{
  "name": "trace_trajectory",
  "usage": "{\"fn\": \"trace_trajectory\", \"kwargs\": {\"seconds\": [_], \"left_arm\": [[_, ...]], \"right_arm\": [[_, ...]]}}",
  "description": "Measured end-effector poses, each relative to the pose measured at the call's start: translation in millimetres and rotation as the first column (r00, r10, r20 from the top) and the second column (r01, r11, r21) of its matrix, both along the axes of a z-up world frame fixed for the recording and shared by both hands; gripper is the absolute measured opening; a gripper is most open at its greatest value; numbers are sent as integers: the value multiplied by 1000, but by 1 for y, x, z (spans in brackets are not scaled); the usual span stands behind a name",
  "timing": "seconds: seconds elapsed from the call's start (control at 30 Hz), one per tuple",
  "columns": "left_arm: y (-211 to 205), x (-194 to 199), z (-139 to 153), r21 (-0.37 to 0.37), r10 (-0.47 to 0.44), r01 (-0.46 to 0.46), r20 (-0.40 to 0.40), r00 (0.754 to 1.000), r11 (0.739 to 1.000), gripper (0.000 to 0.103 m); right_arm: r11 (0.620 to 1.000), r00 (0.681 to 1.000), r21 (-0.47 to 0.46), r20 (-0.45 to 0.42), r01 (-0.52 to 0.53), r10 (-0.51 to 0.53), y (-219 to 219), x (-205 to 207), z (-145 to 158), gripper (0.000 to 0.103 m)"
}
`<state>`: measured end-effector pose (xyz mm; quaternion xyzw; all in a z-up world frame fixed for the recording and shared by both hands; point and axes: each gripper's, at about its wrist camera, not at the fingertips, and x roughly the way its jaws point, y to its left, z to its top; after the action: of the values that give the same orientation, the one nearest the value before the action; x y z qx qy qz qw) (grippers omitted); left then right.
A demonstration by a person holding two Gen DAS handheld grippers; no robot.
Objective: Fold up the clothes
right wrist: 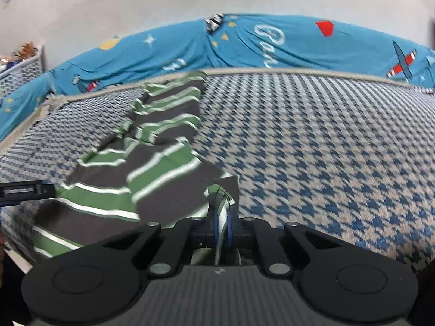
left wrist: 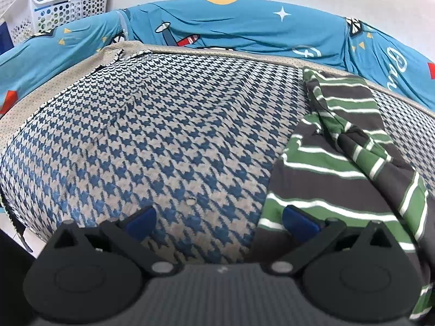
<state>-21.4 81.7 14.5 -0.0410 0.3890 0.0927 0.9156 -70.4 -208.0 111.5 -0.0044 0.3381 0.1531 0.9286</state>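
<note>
A green, dark grey and white striped garment (left wrist: 350, 163) lies crumpled and stretched out on a blue houndstooth mat (left wrist: 163, 135). My left gripper (left wrist: 220, 221) is open above the mat, its right blue pad (left wrist: 297, 218) over the garment's near left edge, nothing between the fingers. In the right wrist view the same garment (right wrist: 163, 168) runs from the far mat edge toward me. My right gripper (right wrist: 222, 225) is shut on a bunched corner of it. The left gripper's tip (right wrist: 24, 190) shows at the left edge there.
The houndstooth mat (right wrist: 339, 149) is bordered by a beige hem and rests on a bright blue cartoon sheet (left wrist: 231, 27). A white perforated laundry basket (left wrist: 68, 5) holding items stands at the far left against a pale wall.
</note>
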Motion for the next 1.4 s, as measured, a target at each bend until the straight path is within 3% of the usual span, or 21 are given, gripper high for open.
{"fn": "trace_trajectory", "kwargs": {"seconds": [0.27,0.6,0.93,1.27,1.4], "left_arm": [[24,-1,17,-50,69,-67,48,996,997,103],[64,-7,39,-94,180,-171,105,978,981,103],[71,-9,51,-107,181,-167,139,974,980,103],[71,-13,54,-129,172,-154,149,974,980,103],[67,-14,53,-134,156,-136,147,977,982,103]], "right_arm": [[973,976,92,63,-212,207,28,-31,35,9],[872,881,125,58,-473,470,87,-56,42,9],[778,781,100,-4,-620,624,126,-66,17,9],[734,732,127,-73,-667,678,136,-68,-1,9],[736,723,108,-139,-668,676,138,-70,-11,15]]}}
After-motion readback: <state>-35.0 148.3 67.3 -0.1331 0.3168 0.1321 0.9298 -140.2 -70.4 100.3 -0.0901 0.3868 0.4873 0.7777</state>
